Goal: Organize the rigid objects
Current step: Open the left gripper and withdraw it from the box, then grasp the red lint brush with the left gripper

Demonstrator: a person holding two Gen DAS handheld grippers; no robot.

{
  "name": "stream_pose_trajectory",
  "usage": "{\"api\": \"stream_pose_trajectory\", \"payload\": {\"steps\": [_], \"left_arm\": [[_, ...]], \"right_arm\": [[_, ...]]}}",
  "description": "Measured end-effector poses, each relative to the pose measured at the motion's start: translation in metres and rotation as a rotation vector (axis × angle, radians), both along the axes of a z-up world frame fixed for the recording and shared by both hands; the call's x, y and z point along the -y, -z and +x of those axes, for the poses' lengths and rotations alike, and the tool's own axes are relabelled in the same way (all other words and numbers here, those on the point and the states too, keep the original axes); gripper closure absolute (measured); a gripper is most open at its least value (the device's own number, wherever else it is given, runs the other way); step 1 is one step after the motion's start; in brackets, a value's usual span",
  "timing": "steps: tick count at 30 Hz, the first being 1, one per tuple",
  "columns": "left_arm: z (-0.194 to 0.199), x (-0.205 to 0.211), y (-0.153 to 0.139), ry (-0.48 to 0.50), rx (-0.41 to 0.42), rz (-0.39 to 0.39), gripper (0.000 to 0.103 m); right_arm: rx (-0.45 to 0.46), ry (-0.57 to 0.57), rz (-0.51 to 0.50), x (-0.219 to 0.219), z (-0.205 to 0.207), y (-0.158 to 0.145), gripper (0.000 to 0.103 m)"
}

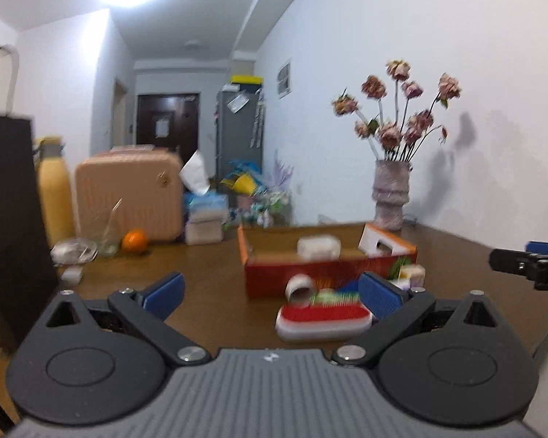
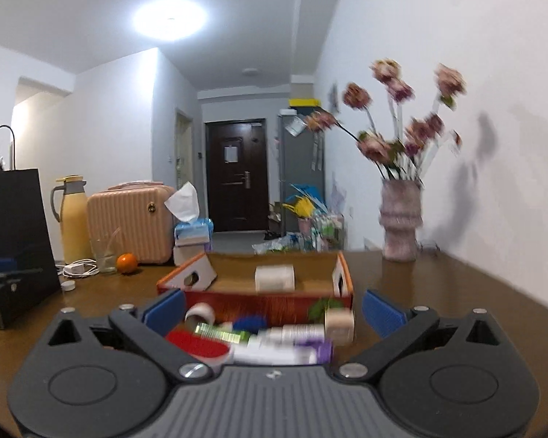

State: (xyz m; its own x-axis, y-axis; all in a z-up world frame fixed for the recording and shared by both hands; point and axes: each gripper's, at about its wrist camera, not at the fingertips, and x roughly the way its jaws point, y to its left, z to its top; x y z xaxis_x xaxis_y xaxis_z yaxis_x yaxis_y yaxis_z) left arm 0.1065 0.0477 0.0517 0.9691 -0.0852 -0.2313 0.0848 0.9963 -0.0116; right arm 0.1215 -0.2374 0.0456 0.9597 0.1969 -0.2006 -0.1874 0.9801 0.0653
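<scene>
An open orange-red cardboard box (image 1: pixel 274 277) (image 2: pixel 263 303) sits on the brown table with a white roll (image 1: pixel 318 247) (image 2: pixel 275 277) inside it. In front of it lie a tape roll (image 1: pixel 300 286) (image 2: pixel 201 314), a red and white brush (image 1: pixel 323 319) (image 2: pixel 201 345), white and purple tubes (image 2: pixel 285 350), a small beige jar (image 2: pixel 339 323) and a blue item (image 2: pixel 250 323). My left gripper (image 1: pixel 272 297) is open and empty, just short of the brush. My right gripper (image 2: pixel 273 312) is open and empty above the pile, and it also shows at the right edge of the left wrist view (image 1: pixel 529 262).
A vase of flowers (image 1: pixel 391 197) (image 2: pixel 400 226) stands by the right wall. At the back left are a pink case (image 2: pixel 131 222), a yellow flask (image 2: pixel 73 219), an orange (image 2: pixel 126 262), a glass (image 2: pixel 104 253), a tissue box (image 2: pixel 193 231) and a black bag (image 1: pixel 11 219).
</scene>
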Motion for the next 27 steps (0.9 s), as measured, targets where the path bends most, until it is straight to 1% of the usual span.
{"api": "stream_pose_trajectory", "payload": {"steps": [1, 3, 4, 6, 8, 10, 12, 14, 16, 18, 22, 27], "left_arm": [[-0.010, -0.001, 0.005, -0.001, -0.025, -0.015, 0.000], [-0.025, -0.003, 0.012, 0.046, -0.055, -0.044, 0.000], [-0.030, -0.001, 0.014, 0.083, -0.067, -0.041, 0.000], [-0.035, 0.008, 0.018, 0.152, -0.063, 0.005, 0.000], [-0.033, 0.016, 0.022, 0.153, -0.056, 0.031, 0.000], [-0.028, 0.020, 0.027, 0.142, -0.079, 0.009, 0.000], [-0.023, 0.021, 0.033, 0.151, -0.119, -0.019, 0.000], [-0.020, 0.024, 0.039, 0.160, -0.135, -0.015, 0.000], [-0.016, 0.024, 0.044, 0.150, -0.144, -0.001, 0.000], [-0.008, 0.023, 0.050, 0.139, -0.167, -0.007, 0.000], [0.015, 0.021, 0.062, 0.117, -0.229, -0.022, 0.000], [0.046, 0.022, 0.070, 0.111, -0.277, -0.026, 0.000]], "right_arm": [[-0.008, 0.010, 0.010, -0.001, -0.009, 0.006, 0.000], [-0.036, 0.029, 0.021, -0.004, -0.028, 0.021, 0.000], [-0.054, 0.033, 0.014, -0.006, -0.036, 0.028, 0.000], [-0.090, 0.019, -0.033, -0.014, -0.051, 0.040, 0.000], [-0.107, -0.008, -0.080, -0.019, -0.062, 0.050, 0.000], [-0.114, -0.014, -0.105, -0.022, -0.066, 0.056, 0.000], [-0.124, 0.009, -0.094, -0.021, -0.063, 0.058, 0.000], [-0.131, 0.031, -0.056, -0.017, -0.057, 0.057, 0.000], [-0.143, 0.038, -0.024, -0.012, -0.051, 0.058, 0.000], [-0.154, 0.054, -0.005, -0.006, -0.044, 0.061, 0.000], [-0.191, 0.079, 0.018, 0.004, -0.026, 0.070, 0.001], [-0.229, 0.093, 0.000, 0.009, -0.001, 0.078, 0.001]]}}
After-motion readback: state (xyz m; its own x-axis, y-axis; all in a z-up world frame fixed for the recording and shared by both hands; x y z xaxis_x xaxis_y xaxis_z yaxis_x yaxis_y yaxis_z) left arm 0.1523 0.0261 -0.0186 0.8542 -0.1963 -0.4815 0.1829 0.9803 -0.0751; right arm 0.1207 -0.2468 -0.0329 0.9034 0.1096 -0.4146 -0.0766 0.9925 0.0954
